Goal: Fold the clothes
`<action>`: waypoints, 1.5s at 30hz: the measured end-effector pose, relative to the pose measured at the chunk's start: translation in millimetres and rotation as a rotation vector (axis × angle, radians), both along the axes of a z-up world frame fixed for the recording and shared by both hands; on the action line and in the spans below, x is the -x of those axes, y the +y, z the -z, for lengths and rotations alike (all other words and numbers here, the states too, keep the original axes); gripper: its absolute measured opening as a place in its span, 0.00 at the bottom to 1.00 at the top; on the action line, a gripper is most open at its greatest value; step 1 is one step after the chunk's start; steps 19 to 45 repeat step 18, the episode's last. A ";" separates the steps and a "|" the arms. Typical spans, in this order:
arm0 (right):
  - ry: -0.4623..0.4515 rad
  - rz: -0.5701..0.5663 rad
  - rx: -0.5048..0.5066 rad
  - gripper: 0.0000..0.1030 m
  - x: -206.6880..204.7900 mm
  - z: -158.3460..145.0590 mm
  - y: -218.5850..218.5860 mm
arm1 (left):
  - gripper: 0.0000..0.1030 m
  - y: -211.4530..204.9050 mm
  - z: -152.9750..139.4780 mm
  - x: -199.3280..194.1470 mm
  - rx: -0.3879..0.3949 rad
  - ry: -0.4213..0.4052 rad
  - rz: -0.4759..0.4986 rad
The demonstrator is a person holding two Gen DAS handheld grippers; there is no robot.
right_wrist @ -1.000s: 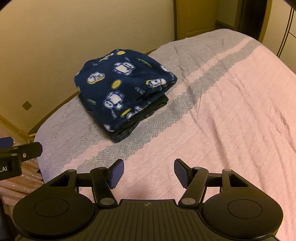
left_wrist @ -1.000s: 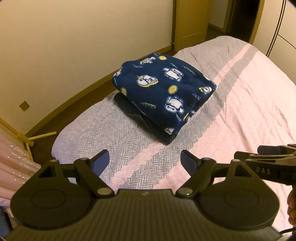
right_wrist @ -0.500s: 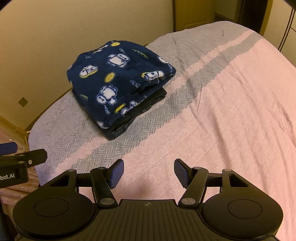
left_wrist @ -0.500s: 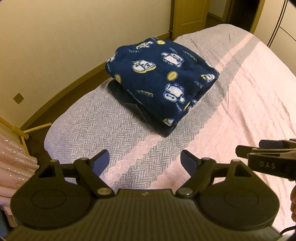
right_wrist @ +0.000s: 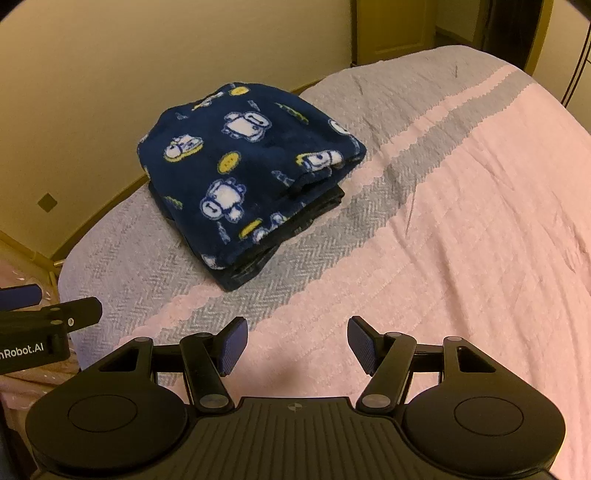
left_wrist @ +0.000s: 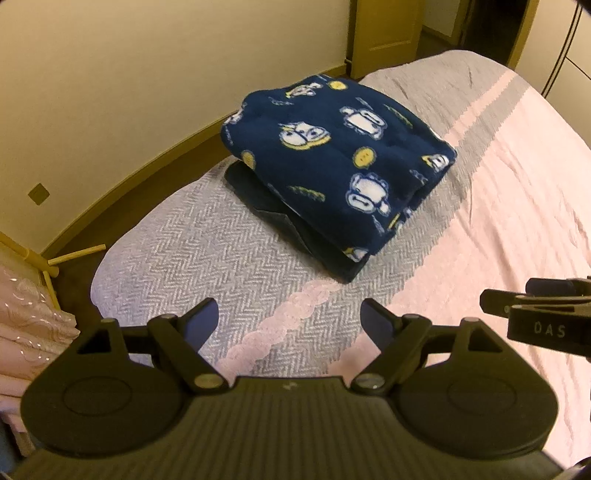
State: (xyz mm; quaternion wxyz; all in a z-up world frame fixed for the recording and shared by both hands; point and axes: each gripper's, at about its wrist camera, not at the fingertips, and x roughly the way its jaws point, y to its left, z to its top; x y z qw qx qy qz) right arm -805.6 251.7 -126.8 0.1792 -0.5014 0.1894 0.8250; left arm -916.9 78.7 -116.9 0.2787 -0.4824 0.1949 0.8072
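The bed [left_wrist: 192, 258] carries a grey herringbone and pink cover. A cream wall [left_wrist: 147, 74] with brown skirting stands behind it. A wooden door [left_wrist: 384, 33] adjoins the wall. A small square plate [left_wrist: 38, 194] sits low on the wall.

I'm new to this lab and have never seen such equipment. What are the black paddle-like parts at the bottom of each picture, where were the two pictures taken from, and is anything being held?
No robot arm is involved: a person carries a hand-held gripper in each hand, and each gripper has a wide-angle camera looking forward along its two fingers. So one picture looks out from the left gripper and the other from the right gripper; the black parts are the tools themselves. Each view also catches the other gripper at its edge. Ahead, on a bed with a pink and grey bedspread, lies a folded navy fleece garment printed with cartoon figures, resting on a darker folded item. Both grippers have their jaws open with nothing between them, so nothing is held.
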 end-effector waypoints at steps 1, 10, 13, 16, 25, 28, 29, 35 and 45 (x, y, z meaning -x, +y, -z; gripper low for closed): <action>0.002 -0.001 -0.001 0.62 1.2 -0.5 -0.6 | 0.79 -1.0 -0.5 1.7 -0.002 0.000 -0.003; 0.022 -0.011 -0.014 0.62 8.7 -7.5 -8.8 | 0.79 -10.4 -6.1 10.7 -0.023 0.008 -0.035; 0.034 -0.011 -0.021 0.62 8.5 -12.7 -13.3 | 0.79 -14.0 -10.3 11.2 -0.035 0.016 -0.037; 0.043 -0.009 -0.026 0.62 7.0 -17.5 -19.3 | 0.79 -19.6 -16.5 8.4 -0.046 0.051 -0.039; 0.048 -0.010 -0.030 0.62 5.2 -20.4 -24.5 | 0.80 -24.1 -20.2 7.0 -0.050 0.064 -0.037; 0.048 -0.010 -0.030 0.62 5.2 -20.4 -24.5 | 0.80 -24.1 -20.2 7.0 -0.050 0.064 -0.037; 0.048 -0.010 -0.030 0.62 5.2 -20.4 -24.5 | 0.80 -24.1 -20.2 7.0 -0.050 0.064 -0.037; 0.048 -0.010 -0.030 0.62 5.2 -20.4 -24.5 | 0.80 -24.1 -20.2 7.0 -0.050 0.064 -0.037; 0.048 -0.010 -0.030 0.62 5.2 -20.4 -24.5 | 0.80 -24.1 -20.2 7.0 -0.050 0.064 -0.037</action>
